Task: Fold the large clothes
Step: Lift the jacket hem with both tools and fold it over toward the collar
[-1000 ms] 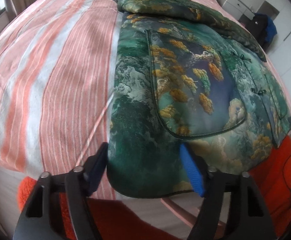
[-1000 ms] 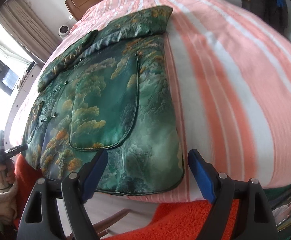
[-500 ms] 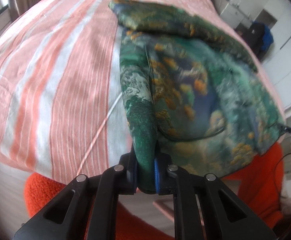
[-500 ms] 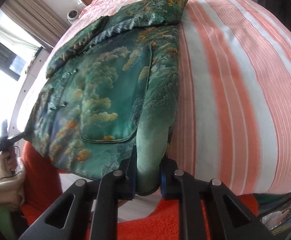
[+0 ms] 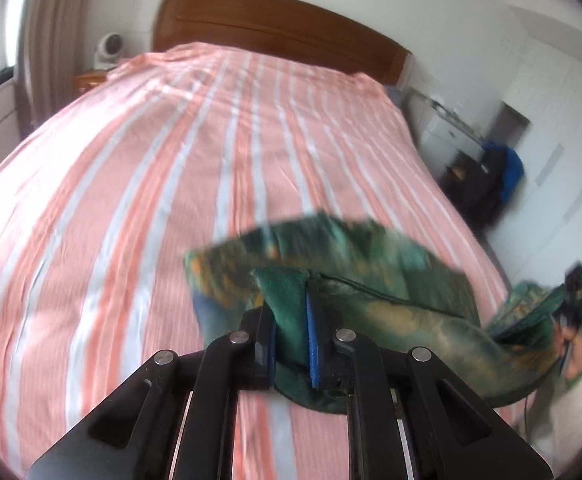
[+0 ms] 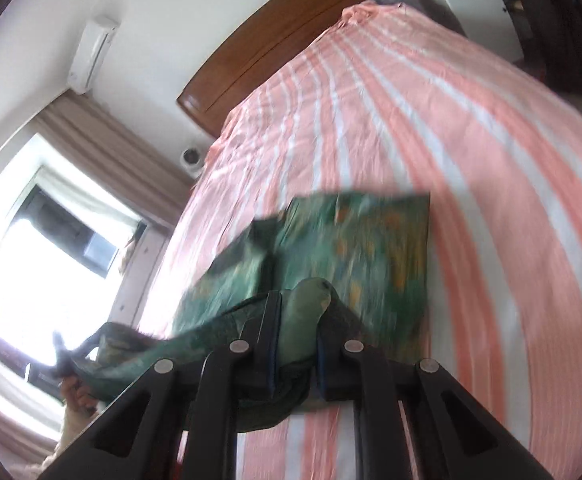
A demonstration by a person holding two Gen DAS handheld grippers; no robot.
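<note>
A green jacket (image 5: 351,248) with a gold and blue landscape print is lifted off the striped bed (image 5: 131,200) and doubled over on itself, blurred by motion. My left gripper (image 5: 291,312) pinches one hem corner; its blue pads press the fabric while the jaws are opening slightly. In the right wrist view the jacket (image 6: 371,240) drapes forward over the bed (image 6: 471,160), and my right gripper (image 6: 299,308) is shut on the other hem corner. Each view shows the other hand at its edge, holding the stretched hem.
A wooden headboard (image 5: 271,28) stands at the far end of the bed. A white cabinet (image 5: 451,136) and a dark bag (image 5: 491,184) sit on the right. A bright window (image 6: 31,260) with curtains is on the left, under an air conditioner (image 6: 91,48).
Both grippers shut on the jacket's near hem, then rose and swung forward over the bed. The hem is carried toward the collar, and the jacket lies folded over itself.
</note>
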